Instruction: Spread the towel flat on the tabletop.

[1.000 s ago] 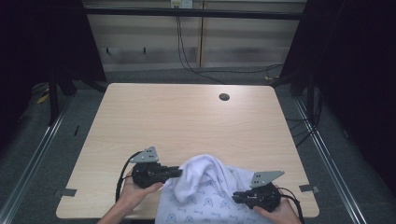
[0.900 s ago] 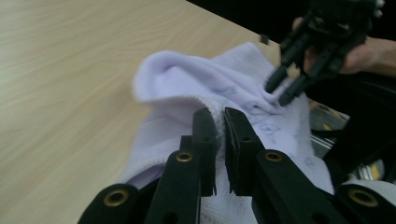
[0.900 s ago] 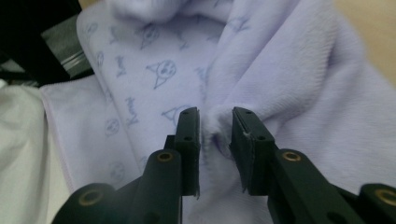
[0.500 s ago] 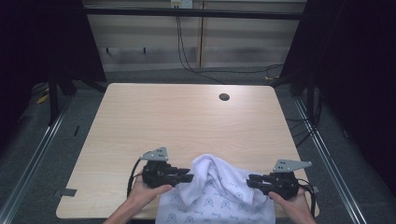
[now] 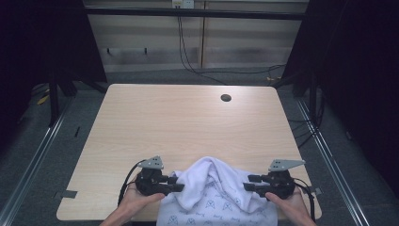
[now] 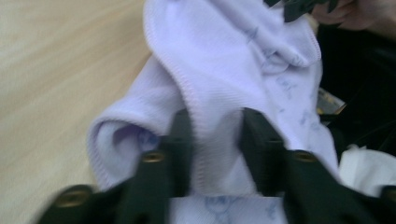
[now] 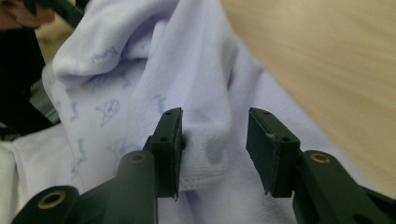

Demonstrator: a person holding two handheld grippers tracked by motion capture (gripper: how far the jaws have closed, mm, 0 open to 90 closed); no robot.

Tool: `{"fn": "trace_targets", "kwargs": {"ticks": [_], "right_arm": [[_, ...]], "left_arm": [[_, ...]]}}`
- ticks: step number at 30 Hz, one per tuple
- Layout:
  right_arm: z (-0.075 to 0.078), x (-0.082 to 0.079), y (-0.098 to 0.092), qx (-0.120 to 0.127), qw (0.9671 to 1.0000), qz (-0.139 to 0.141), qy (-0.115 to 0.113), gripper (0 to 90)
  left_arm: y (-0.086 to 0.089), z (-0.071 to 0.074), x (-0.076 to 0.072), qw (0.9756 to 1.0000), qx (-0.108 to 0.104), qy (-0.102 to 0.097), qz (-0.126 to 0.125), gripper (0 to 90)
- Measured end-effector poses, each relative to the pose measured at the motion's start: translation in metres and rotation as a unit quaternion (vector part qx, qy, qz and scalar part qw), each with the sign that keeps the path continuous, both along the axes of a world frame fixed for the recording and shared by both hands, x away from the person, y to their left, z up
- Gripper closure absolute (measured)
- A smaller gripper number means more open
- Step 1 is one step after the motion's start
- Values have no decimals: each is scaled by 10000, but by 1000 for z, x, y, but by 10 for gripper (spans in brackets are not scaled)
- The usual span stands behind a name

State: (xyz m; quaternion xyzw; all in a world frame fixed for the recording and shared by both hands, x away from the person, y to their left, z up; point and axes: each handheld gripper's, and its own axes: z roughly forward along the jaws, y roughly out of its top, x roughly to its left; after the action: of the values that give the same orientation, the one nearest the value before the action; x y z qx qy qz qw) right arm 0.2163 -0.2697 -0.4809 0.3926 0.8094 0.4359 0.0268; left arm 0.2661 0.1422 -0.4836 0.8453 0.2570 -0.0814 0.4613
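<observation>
**Both grippers at the cloth's flanks, fingers loosened around its folds**

The left gripper (image 6: 210, 140) has its fingers (image 6: 180, 140) parted, with a hemmed fold of the white printed cloth (image 6: 224, 70) lying between them; they have just been closing a little, but the left gripper view is too blurred to show whether the pads press on the fabric. The right gripper (image 7: 215, 140) has its fingers (image 7: 170, 144) spread and just opening: one pad touches a rounded fold, the other stands clear of it, so nothing is pinched.

In the high view the cloth (image 5: 216, 188) lies bunched at the surface's (image 5: 188, 122) six-o'clock edge, part of it hanging over toward the person. Its long axis runs from nine to three o'clock, straight between the two grippers. The left gripper (image 5: 175, 182) sits at its nine-o'clock side pointing toward three; the right gripper (image 5: 248, 182) sits at its three-o'clock side pointing toward nine. Both are equally near.

Each hand holds its gripper roughly level and low over the surface, forearms entering from six o'clock. The next grasp likely depends on catching a hem edge on each side.
</observation>
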Motion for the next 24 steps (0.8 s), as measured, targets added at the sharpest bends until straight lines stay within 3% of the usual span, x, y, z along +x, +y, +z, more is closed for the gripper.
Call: {"fn": "trace_targets", "kwargs": {"ticks": [1,4,6,7,8,10,13,15,18,19,20,21,23,24], "right_arm": [[-5,-1,6,-135,9997,111,146,558],[-6,-4,12,-172,9994,239,164,571],[-2,-13,22,-209,9990,378,-142,587],[4,-19,28,-229,9980,438,-406,596],[17,-29,35,-48,9953,579,-774,757],[26,-34,43,100,9935,657,-922,843],[29,-33,48,80,9942,647,-858,851],[36,-21,43,134,9952,390,-885,848],[46,-9,30,186,9950,58,-981,845],[59,2,15,264,9932,-192,-1116,846],[66,7,9,227,9920,-299,-1209,846],[74,11,4,177,9907,-384,-1295,846],[81,16,-1,144,9895,-431,-1375,847],[97,27,-9,131,9863,-560,-1544,847]], "left_arm": [[2,3,0,10000,-45,-81,-9,831],[7,6,2,9997,-65,-152,207,836],[13,6,3,9994,15,-159,319,836],[16,6,4,9992,54,-170,345,835],[19,5,3,9990,77,-149,416,834],[20,6,3,9988,35,-194,455,834],[22,13,5,9982,-57,-297,510,836],[29,26,12,9962,-243,-459,702,839],[37,39,18,9934,-314,-702,847,841],[42,50,21,9916,-340,-870,890,842],[42,50,21,9916,-340,-870,890,842],[46,61,25,9897,-381,-1023,925,842],[47,68,28,9885,-418,-1107,942,844],[47,74,32,9872,-413,-1201,960,846]]}}
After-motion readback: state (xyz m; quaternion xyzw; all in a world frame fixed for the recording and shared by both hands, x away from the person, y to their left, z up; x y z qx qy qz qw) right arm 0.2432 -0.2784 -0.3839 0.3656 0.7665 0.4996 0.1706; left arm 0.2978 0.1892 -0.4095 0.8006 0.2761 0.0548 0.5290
